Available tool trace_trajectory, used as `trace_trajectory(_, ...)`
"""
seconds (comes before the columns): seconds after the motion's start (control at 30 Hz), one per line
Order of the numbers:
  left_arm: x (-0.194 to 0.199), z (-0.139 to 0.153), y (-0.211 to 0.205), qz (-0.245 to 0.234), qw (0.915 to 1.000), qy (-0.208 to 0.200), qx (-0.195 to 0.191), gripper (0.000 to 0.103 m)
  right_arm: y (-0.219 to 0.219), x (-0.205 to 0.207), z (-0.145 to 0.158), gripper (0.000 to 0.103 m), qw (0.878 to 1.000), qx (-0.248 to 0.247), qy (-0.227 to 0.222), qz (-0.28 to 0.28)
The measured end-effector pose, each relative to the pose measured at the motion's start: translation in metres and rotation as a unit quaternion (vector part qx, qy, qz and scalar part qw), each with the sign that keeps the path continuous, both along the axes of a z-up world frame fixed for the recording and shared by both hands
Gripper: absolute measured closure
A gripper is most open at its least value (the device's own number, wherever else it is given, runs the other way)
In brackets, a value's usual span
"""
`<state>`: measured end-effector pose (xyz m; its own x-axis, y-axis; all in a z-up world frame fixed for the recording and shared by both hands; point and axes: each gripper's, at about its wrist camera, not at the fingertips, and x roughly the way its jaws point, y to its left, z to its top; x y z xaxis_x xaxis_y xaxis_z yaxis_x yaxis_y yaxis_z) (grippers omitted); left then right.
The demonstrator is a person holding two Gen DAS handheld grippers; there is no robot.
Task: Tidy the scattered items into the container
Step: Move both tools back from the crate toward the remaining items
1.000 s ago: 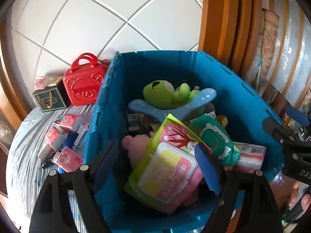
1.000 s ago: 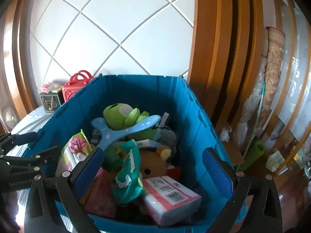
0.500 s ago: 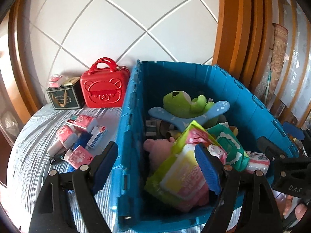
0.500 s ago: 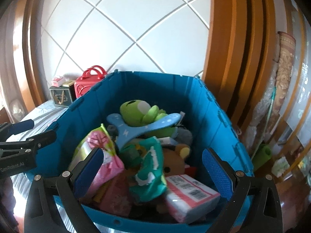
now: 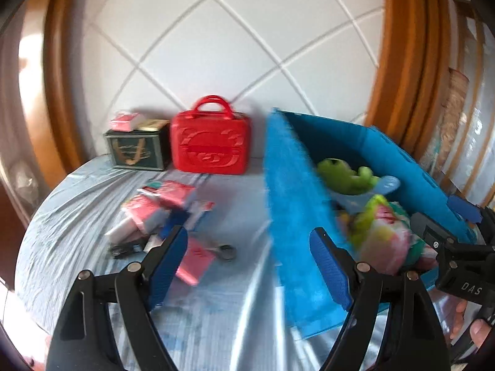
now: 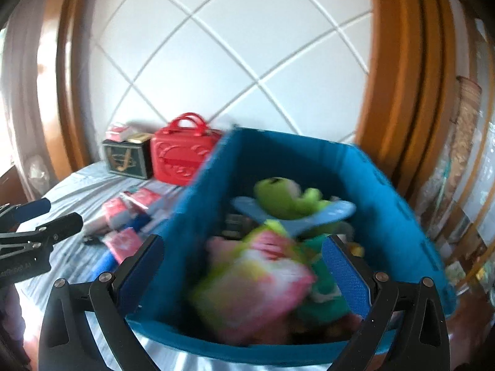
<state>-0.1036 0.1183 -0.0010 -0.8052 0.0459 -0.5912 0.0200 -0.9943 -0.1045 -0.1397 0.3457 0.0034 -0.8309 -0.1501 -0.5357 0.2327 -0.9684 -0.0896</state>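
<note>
The blue bin [image 5: 294, 216] stands on the right of the table, holding a green plush [image 6: 284, 198], a pink and yellow wipes pack [image 6: 256, 281] and other items. Scattered pink packets [image 5: 161, 204] and a small scissors-like tool [image 5: 225, 252] lie on the silvery cloth left of the bin. My left gripper [image 5: 247, 247] is open and empty, hanging over the cloth between the packets and the bin's left wall. My right gripper [image 6: 241, 247] is open and empty above the bin's near left corner. Both views are blurred.
A red carry case [image 5: 210, 142] and a dark green box [image 5: 136, 148] with a pink packet on top stand against the tiled wall behind the packets. Wooden frames flank the wall. The table's round edge [image 5: 37, 225] curves at the left.
Both grippers have swung left. The left one has gone from over the bin's contents to over the cloth beside the packets. The bin has slid right in both views.
</note>
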Motion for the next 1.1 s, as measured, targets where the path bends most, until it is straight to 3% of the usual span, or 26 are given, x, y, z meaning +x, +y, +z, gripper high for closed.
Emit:
trace_trajectory(0.23,0.026,-0.029,-0.128,0.050,0.9986,-0.012,-0.016,0.022,-0.107,0.012,-0.020,0.000,0.999,-0.017,-0.010,0.043)
trace_trajectory(0.47,0.041,-0.045,-0.213,0.117,0.9930,-0.012,-0.005,0.022,-0.178,0.012,-0.035,0.000,0.995,-0.013,-0.036,0.089)
trace_trajectory(0.77,-0.004,-0.091,-0.220,0.133,0.9890,-0.065,-0.009,0.022,-0.208,-0.035,-0.077,0.000,0.987,-0.011,-0.085,0.139)
trace_trajectory(1.1,-0.056,-0.149,-0.226,0.141,0.9816,-0.129,-0.007,0.022,-0.223,-0.090,-0.158,0.000,0.972,0.008,-0.186,0.143)
